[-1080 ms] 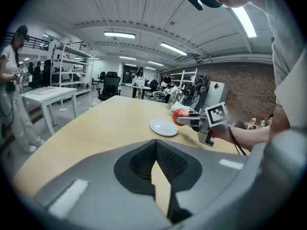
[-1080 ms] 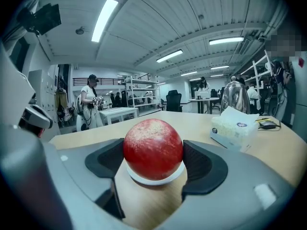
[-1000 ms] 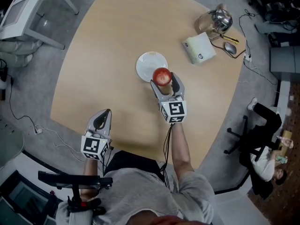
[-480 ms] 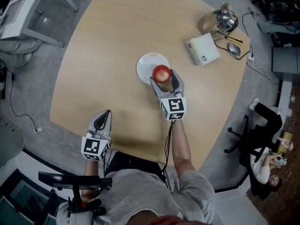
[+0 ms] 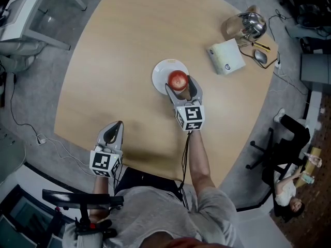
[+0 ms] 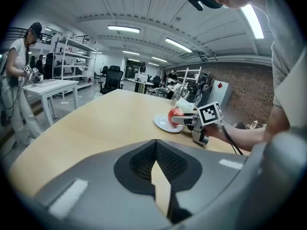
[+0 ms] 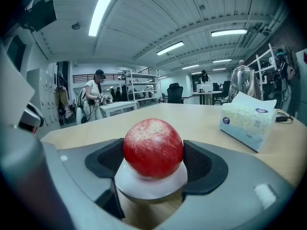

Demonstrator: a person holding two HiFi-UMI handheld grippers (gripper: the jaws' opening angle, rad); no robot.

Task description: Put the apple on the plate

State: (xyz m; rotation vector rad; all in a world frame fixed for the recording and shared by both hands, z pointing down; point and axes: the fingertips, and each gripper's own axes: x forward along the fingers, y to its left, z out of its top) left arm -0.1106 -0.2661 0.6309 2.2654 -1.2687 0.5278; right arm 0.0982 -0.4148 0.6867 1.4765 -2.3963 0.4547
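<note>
While the right gripper (image 5: 181,88) clamps the round red apple (image 5: 178,79) between its 2 jaws over the white round plate (image 5: 161,70), judge it firm, smooth and roll-prone: hold across the widest girth. The left gripper (image 5: 116,124) is closed and empty.

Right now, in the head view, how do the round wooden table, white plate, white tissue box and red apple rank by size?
1. Round wooden table
2. white plate and white tissue box, which look about alike
3. red apple, smallest

The right gripper (image 5: 182,88) holds the apple (image 5: 178,79) at the plate (image 5: 161,70) rim.
</note>
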